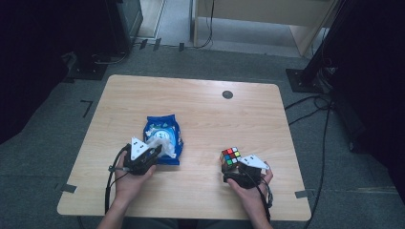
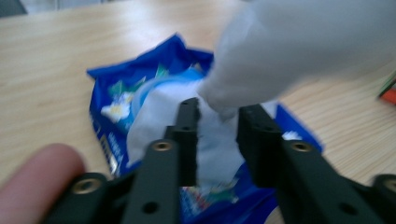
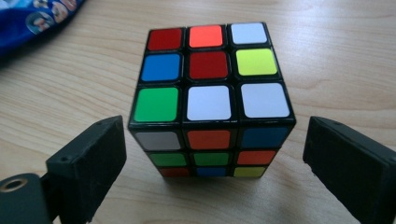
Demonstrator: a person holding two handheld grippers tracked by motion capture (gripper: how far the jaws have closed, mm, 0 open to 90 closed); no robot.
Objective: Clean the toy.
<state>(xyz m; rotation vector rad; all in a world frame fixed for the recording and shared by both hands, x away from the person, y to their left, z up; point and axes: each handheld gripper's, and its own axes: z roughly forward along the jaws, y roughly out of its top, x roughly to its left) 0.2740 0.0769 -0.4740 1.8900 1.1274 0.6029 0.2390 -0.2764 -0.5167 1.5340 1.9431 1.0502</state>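
Two grippers work low over the bench [image 1: 200, 102]. The left gripper [image 2: 218, 122] has its jaws parted, a white wipe [image 2: 212, 135] loose between them above the blue wipe packet [image 1: 164, 138]. The right gripper [image 3: 212, 154] stands wide open, flanking the puzzle cube [image 3: 211, 95] without touching it.
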